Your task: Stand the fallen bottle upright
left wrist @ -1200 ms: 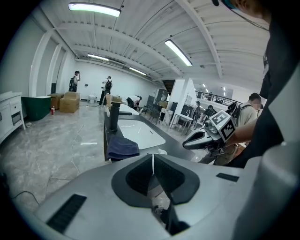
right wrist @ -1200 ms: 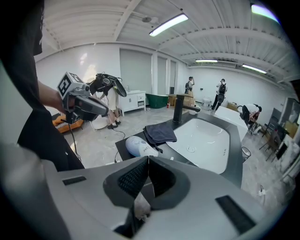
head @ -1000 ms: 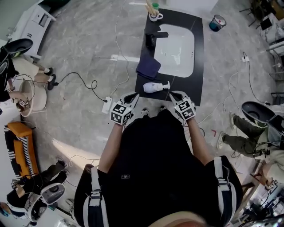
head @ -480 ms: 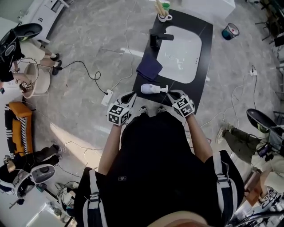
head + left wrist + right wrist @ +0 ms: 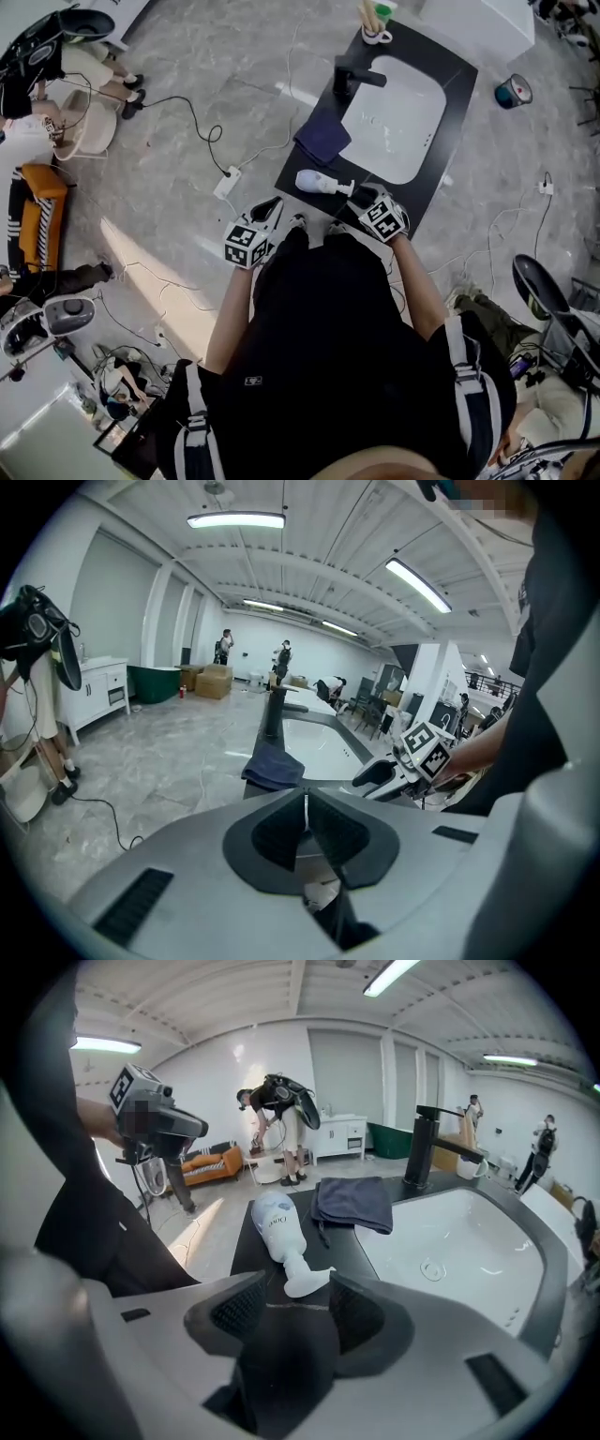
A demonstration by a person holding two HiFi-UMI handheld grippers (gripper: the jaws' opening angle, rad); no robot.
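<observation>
The white pump bottle [image 5: 277, 1227] lies on its side near the front edge of the black counter [image 5: 352, 1246], and the open right gripper [image 5: 298, 1288] is at its pump end.

The left gripper [image 5: 306, 799] hangs off the counter's front corner with its pads pressed flat together and nothing between them. The right gripper's jaws have just been opening; they stand wide apart, with the pump nozzle just at their tips and neither pad touching it. The bottle's base points away from that gripper, toward the counter's left edge. Just beyond the bottle a folded dark blue cloth [image 5: 322, 138] rests on the counter beside the white sink [image 5: 398, 117]. A black faucet [image 5: 352, 75] stands at the sink's far end, and a white mug [image 5: 375, 33] sits behind it.
</observation>
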